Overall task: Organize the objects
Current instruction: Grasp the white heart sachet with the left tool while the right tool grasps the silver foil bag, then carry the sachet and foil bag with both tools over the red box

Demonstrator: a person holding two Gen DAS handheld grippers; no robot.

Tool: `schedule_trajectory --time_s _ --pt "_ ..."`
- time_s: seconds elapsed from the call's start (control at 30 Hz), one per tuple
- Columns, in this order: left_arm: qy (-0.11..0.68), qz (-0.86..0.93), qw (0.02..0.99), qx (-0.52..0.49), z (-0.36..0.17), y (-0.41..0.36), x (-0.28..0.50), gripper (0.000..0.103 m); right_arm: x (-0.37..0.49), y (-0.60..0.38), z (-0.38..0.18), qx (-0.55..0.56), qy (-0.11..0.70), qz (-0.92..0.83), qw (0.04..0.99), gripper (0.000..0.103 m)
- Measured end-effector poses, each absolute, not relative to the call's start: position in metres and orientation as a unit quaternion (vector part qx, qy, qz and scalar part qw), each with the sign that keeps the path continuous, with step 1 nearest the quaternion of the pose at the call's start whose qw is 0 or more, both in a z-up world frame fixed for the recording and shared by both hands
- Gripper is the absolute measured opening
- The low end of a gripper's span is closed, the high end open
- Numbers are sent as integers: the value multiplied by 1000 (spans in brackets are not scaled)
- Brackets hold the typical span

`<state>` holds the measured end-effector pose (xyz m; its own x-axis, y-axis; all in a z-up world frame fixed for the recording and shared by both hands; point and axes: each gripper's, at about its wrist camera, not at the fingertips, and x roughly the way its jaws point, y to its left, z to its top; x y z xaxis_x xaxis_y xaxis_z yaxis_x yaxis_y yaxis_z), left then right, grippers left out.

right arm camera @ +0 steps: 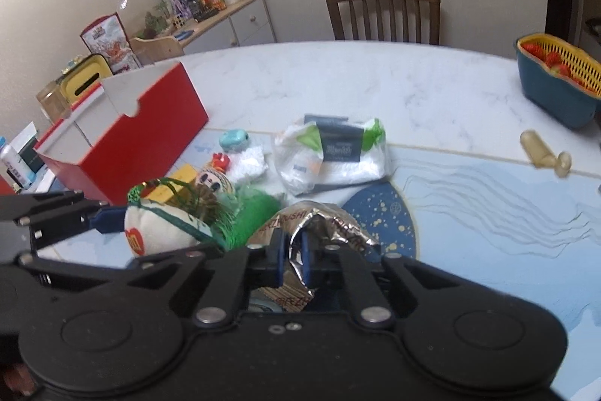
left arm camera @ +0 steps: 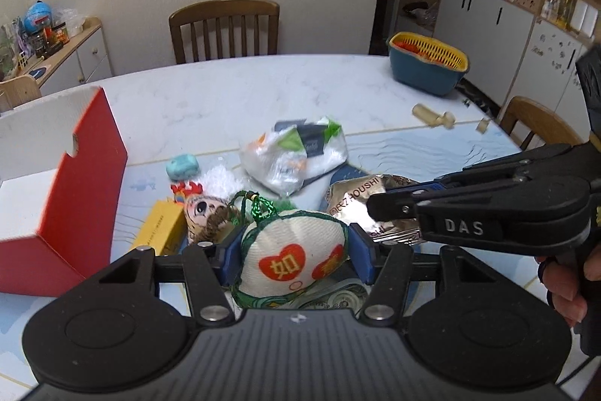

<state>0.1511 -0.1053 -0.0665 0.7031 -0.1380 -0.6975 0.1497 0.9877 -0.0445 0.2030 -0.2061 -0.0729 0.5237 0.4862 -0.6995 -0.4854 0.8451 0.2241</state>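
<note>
Table edge point(left arm camera: 432, 128) lies beyond open marble.

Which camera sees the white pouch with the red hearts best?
The left wrist view: the white pouch sits front and centre between the left gripper pads, hearts facing the camera. The right wrist view shows it only sideways, partly hidden.

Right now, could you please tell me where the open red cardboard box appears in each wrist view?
Left wrist view: red cardboard box at the left edge, beside the pile.
Right wrist view: red cardboard box left of centre, behind the pile.
Shared landmark: the wooden chair beyond the table.
</note>
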Motion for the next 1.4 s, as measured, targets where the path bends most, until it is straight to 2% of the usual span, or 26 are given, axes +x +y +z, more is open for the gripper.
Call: schedule_trajectory --time_s 0.43,0.97,1.4 --pt "375 -102 922 -8 -1 -36 142 56 176 -189 -19 -13 358 280 890 7" --pt "360 -42 932 -25 59 110 140 57 165 -74 25 -41 310 329 891 6" --pt "351 15 936 -6 65 196 162 57 182 34 37 -56 273 382 881 4"
